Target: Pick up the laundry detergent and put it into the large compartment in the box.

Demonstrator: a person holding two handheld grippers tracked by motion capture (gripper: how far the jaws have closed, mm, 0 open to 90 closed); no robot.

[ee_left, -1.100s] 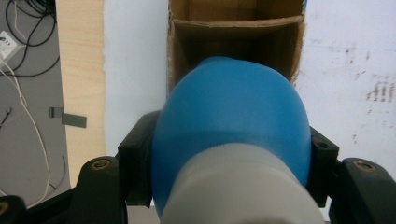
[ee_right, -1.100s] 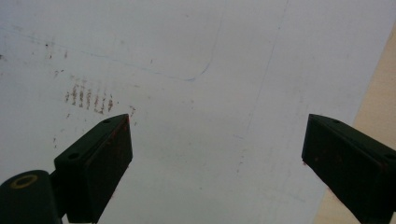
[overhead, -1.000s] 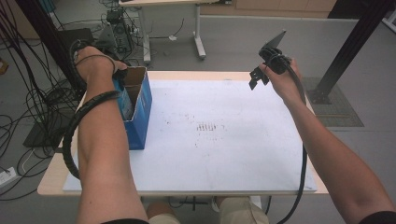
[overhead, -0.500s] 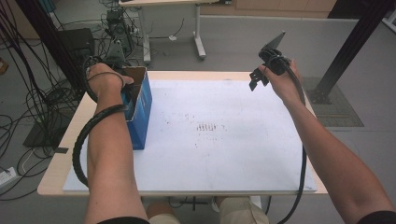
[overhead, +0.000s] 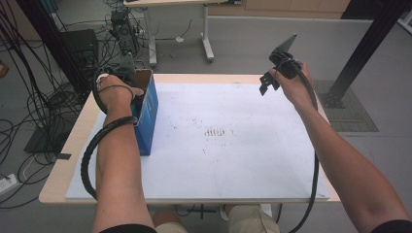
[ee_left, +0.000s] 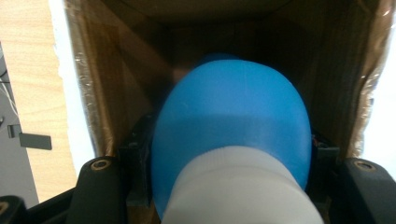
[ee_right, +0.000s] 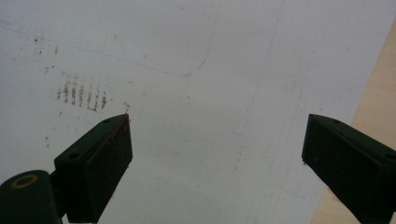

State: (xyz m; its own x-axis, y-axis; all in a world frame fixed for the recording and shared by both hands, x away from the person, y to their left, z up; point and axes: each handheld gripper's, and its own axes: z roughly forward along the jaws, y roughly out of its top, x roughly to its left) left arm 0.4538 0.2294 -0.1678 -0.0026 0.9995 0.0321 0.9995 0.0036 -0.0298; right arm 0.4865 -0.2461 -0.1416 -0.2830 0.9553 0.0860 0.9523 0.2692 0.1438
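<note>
step: blue bottle (ee_left: 233, 126) is held tight by left hand-held gripper (ee_left: 231, 186) inside box (overhead: 145, 111) | right hand-held gripper (ee_right: 217, 154): apart, nothing held | next: bottle is to be let go, likely

The left gripper (ee_left: 231, 186) points down with its jaws clamped tight, forearm stretched forward, while the right gripper (ee_right: 217, 163) hangs raised, jaws spread wide apart, its forearm angled inward.
</note>
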